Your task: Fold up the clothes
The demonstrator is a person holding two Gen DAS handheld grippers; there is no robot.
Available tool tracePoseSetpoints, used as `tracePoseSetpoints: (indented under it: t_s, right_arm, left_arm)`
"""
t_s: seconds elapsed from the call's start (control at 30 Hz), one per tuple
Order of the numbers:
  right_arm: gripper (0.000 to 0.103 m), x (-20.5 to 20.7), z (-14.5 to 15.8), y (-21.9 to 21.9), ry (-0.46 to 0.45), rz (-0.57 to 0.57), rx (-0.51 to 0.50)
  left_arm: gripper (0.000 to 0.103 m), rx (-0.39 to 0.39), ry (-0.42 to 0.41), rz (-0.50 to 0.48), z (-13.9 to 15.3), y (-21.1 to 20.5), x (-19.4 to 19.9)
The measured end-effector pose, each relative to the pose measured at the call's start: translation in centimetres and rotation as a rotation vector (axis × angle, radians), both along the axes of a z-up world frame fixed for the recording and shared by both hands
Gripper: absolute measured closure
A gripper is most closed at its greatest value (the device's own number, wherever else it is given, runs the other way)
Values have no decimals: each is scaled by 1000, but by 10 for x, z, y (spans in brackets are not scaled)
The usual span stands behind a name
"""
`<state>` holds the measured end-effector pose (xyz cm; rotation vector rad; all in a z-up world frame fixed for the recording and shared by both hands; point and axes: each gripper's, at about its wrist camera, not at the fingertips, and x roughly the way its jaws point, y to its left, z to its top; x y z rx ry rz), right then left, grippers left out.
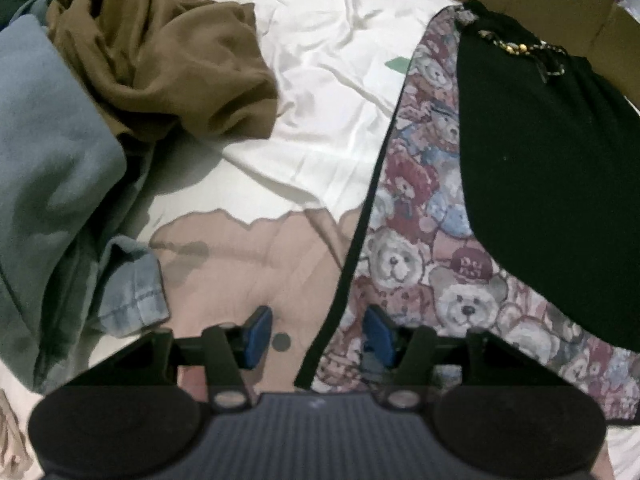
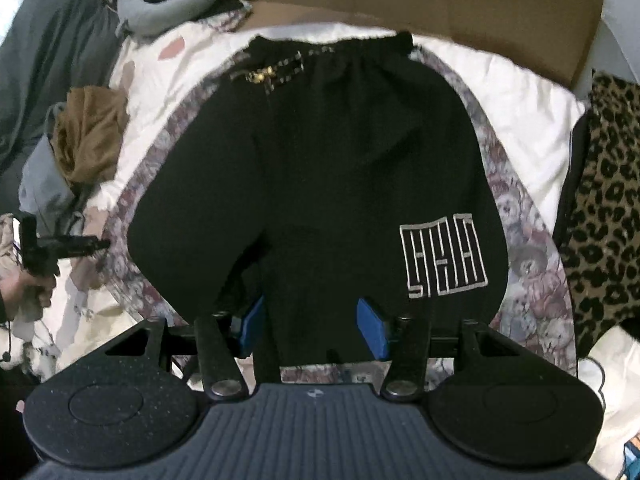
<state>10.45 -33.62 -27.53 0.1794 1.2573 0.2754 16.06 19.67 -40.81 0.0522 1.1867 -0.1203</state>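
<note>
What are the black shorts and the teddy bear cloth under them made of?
The black shorts look like soft, matte knit, perhaps cotton: gathered waistband, no shine. The teddy bear cloth looks like thick woven fabric, since the bears seem woven in, though blur leaves that open.

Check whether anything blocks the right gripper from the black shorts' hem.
Nothing visible does. The right gripper has its jaws open directly over the near hem of the black shorts, which lie flat on the teddy-bear cloth. The brown garment sits off to the side.
</note>
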Motion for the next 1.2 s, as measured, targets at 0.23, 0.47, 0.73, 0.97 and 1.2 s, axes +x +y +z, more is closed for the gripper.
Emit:
tracePoseSetpoints:
  t_s: [0.23, 0.47, 0.73, 0.97, 1.2]
  right_arm:
    - [45, -1, -7, 3, 20, 21, -34]
    - [45, -4, -8, -3, 17, 24, -28]
    - [45, -7, -20, -5, 55, 16, -23]
    - [45, -9, -23, -4, 66, 23, -2]
    - [45, -13, -29, -6, 73, 13, 44]
  left_arm:
    - [69, -20, -27, -3, 4, 8, -3]
    - [69, 12, -51, -18, 25, 13, -2]
    - [69, -69, -51, -8, 23, 13, -7]
    - [69, -49, -8, -17, 6, 4, -12]
    - [86, -58, 33, -17, 0, 7, -17]
